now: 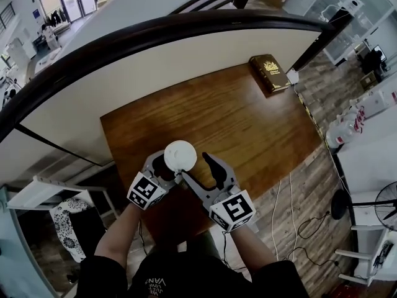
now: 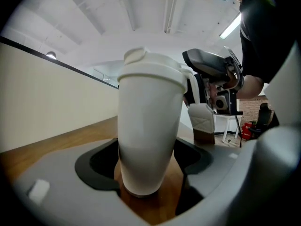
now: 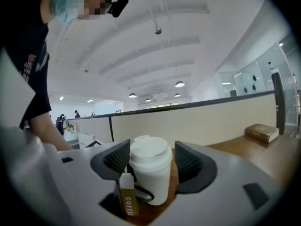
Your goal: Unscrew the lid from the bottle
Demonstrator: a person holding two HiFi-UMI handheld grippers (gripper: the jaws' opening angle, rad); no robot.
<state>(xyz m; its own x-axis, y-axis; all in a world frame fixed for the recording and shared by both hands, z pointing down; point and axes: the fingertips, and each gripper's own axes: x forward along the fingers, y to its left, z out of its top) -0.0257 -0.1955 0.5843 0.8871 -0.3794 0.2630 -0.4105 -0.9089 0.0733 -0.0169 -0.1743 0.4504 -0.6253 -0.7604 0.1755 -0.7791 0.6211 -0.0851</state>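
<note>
Two grippers, left (image 1: 165, 168) and right (image 1: 200, 169), jaws spread and pressing nothing, set about the white bottle (image 1: 180, 156) standing upright on the wooden table (image 1: 236, 117), lid (image 3: 149, 150) on. Tag (image 3: 128, 199) alongside, lettered "COFFE".

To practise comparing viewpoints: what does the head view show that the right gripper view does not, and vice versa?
Only the head view: floor cables and a standing fan. Only the right gripper view: a lettered tag beside the bottle, and ceiling lights. Both: the bottle with its lid, the brown book, the wooden table.
</note>
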